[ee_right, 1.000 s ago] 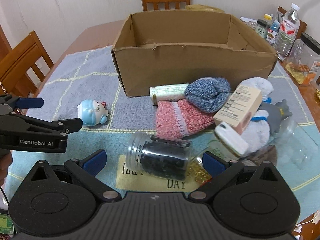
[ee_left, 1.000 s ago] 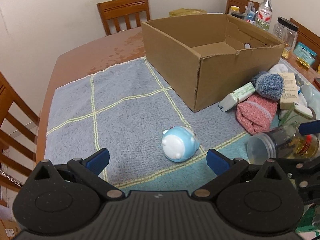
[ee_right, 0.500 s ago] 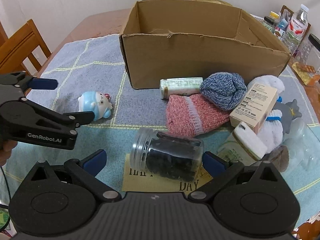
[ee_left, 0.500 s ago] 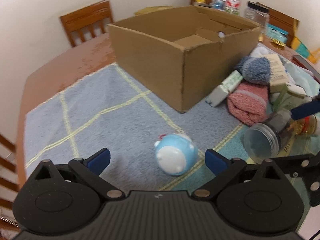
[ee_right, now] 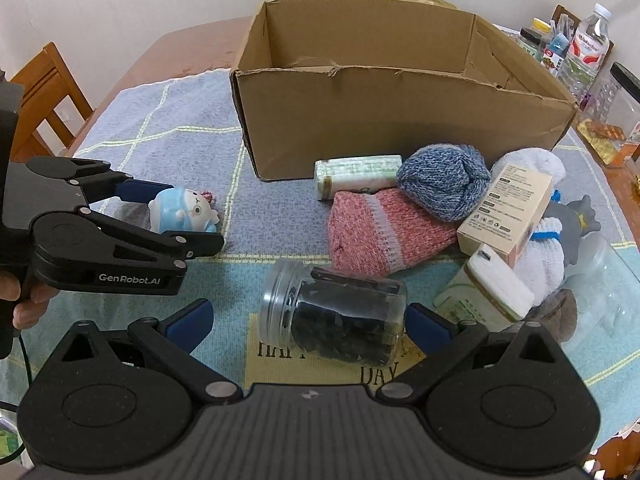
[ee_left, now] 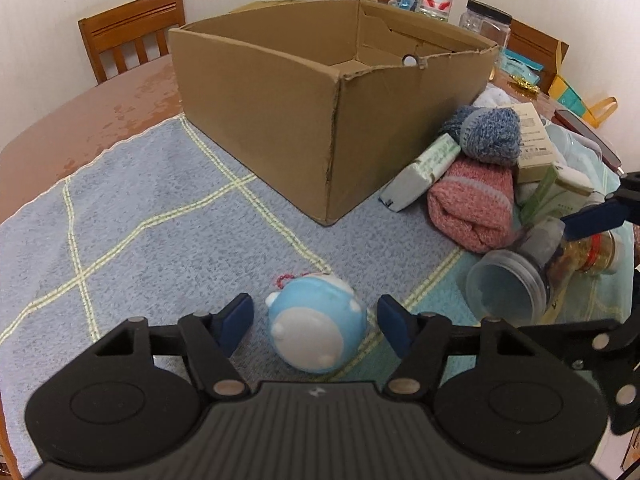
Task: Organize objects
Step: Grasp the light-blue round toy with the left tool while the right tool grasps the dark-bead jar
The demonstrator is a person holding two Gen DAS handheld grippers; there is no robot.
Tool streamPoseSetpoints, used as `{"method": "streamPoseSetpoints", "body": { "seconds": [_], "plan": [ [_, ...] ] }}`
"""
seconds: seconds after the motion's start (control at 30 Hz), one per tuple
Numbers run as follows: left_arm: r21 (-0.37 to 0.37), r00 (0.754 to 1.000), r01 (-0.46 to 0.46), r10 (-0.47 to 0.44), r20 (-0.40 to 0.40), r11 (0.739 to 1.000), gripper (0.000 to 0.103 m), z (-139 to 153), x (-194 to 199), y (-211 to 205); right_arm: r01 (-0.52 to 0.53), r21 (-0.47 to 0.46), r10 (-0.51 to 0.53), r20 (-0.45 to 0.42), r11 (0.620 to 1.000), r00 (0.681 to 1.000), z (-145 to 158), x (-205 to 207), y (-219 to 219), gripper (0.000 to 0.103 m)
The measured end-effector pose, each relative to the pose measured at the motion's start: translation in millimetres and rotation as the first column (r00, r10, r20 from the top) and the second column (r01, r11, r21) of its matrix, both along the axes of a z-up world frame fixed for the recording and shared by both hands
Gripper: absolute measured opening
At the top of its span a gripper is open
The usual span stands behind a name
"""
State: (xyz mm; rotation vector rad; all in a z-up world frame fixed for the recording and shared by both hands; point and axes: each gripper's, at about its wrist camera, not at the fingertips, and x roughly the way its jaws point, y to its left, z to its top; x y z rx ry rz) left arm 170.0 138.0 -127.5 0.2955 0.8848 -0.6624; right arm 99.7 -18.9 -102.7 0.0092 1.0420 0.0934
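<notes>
The left gripper (ee_left: 316, 316) is standing with its jaws parted on either side of the small light-blue round toy figure with a white face (ee_left: 318, 330); a narrow gap is showing on each side, so the blue pads are not yet touching it. The right wrist view is confirming this: the left gripper (ee_right: 176, 216) is bracketing the same toy (ee_right: 184, 210), which is lying on the blue-grey checked cloth (ee_left: 140, 208).

The right gripper (ee_right: 308, 320) is hovering with its jaws spread wide, and the clear plastic jar of dark contents (ee_right: 336, 312), lying on its side on a yellow printed card (ee_right: 320, 364), is sitting between the fingertips. Contact between pads and jar cannot be told.

The open brown cardboard box (ee_right: 400, 108) is standing at 12 o'clock from the jar, on the cloth. At the box's near wall a white-and-green wrapped packet (ee_right: 356, 170) is lying; the pink knitted roll (ee_right: 376, 232) is lying just in front of the packet, and the blue knitted ball (ee_right: 444, 180) is resting on the roll's far right end. At 2 o'clock from the jar a tan printed carton (ee_right: 504, 212) is leaning on a white plush toy (ee_right: 540, 264). A green-and-white bottle (ee_right: 484, 288) is lying at 3 o'clock, just beside the jar.
</notes>
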Motion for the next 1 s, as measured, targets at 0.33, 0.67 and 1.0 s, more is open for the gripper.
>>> {"method": "streamPoseSetpoints", "body": {
  "seconds": [0.33, 0.67, 1.0],
  "plan": [
    [-0.036, 1.000, -0.021, 0.021, -0.007, 0.999, 0.058, 1.2, 5.9, 4.0, 0.003, -0.015, -0.003, -0.024, 1.000, 1.000, -8.8, 9.2, 4.2, 0.102],
    [-0.031, 1.000, -0.027, 0.027, -0.010, 0.999, 0.049, 1.0, 5.3, 1.3, 0.015, -0.023, -0.016, -0.038, 1.000, 0.999, -11.2, 15.2, 2.1, 0.082],
    [-0.041, 0.999, -0.036, 0.034, -0.038, 0.999, 0.045, 12.3, 4.4, 3.6, 0.011, -0.023, -0.011, -0.025, 1.000, 1.000, 6.4, 17.7, -1.1, 0.082]
  ]
}}
